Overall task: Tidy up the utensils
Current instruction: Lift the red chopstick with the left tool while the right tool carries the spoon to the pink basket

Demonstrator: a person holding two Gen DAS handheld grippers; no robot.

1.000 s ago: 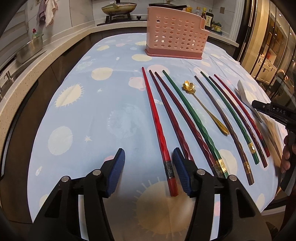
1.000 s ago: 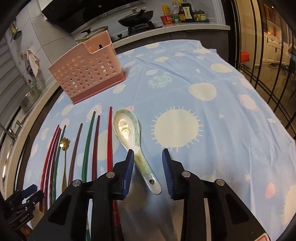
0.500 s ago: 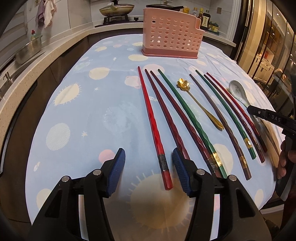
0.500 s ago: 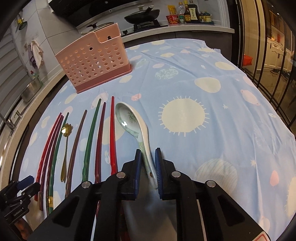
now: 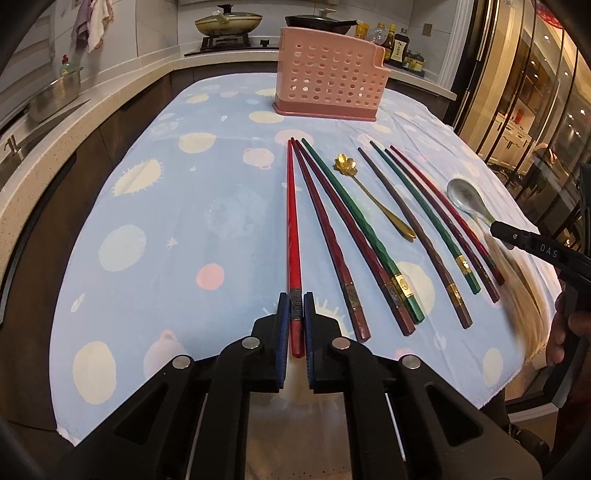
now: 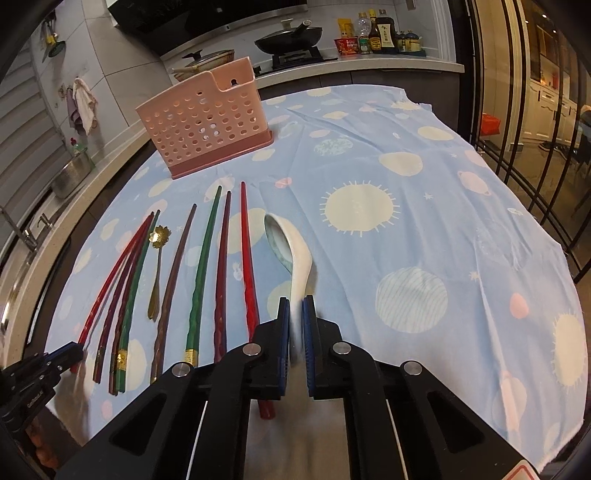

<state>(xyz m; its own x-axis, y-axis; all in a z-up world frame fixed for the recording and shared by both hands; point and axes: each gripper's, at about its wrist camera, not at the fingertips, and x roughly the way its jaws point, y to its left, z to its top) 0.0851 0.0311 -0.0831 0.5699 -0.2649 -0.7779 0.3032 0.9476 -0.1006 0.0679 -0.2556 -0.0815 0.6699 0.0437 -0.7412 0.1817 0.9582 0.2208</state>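
The left gripper (image 5: 296, 308) is closing on the butt of one red chopstick (image 5: 293, 221), its blue pads pressed against the banded end. To its right lie seven more chopsticks: three close by (image 5: 369, 242), then, past one gold flower-headed spoon (image 5: 373, 199), four more (image 5: 421, 218). That makes eight in all.

The right gripper (image 6: 296, 314) pinches the handle of one white ceramic spoon (image 6: 291, 247), whose bowl is tilted on its side ahead of the pads. Its body, seen from the left wrist, reads "DAS".

Ahead of both grippers stands one pink perforated holder (image 5: 330, 79) on the blue tablecloth (image 5: 166, 229). Beyond it, several sauce bottles (image 6: 376, 33) line the counter, labels too small to read.
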